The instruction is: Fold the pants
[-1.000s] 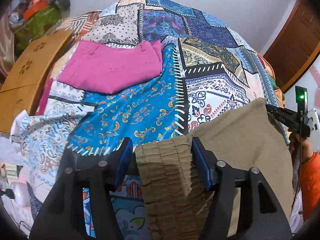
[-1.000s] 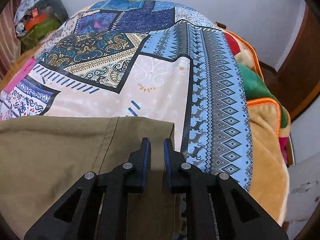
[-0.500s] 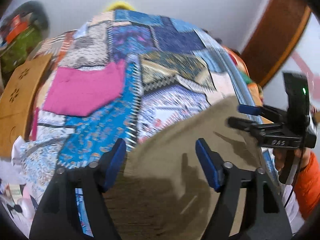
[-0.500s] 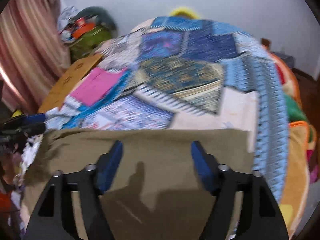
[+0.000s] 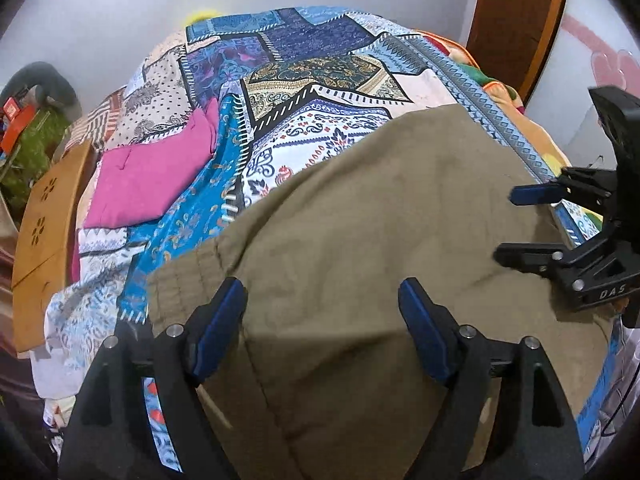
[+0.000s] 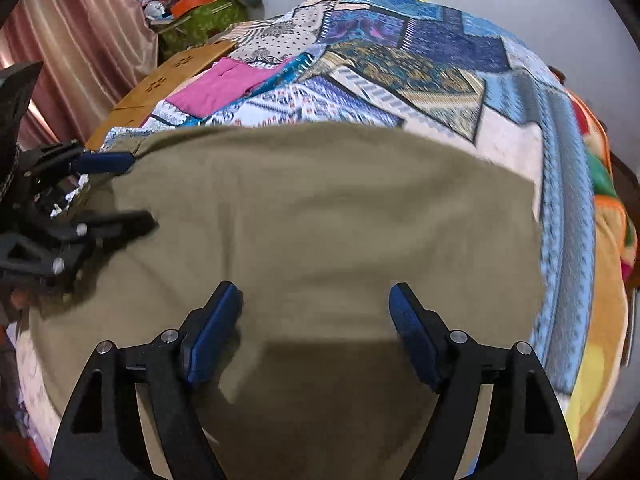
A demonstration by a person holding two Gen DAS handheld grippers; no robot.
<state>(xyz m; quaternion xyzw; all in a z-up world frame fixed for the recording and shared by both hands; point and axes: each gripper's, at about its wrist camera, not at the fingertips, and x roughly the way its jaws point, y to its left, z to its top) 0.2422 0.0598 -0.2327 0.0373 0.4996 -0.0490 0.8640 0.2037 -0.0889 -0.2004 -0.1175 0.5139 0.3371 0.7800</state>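
The olive pants [image 5: 380, 240] run off the bottom edge in both wrist views, so their near end cannot be seen. They cover the patchwork bedspread [image 5: 320, 80] beneath. The right wrist view is smeared with blur, leaving the quilt's patterns soft. The clutter on the green bag [image 6: 200, 16] by the curtain is too small to identify.

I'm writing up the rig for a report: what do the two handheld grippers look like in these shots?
Both are matte black plastic with angular, cut-out finger arms, silver pivot pins and blue pads. The left gripper and the right gripper look alike. Seen from the left wrist, the right one carries white "DAS" lettering and a thin dark cable hanging below it.
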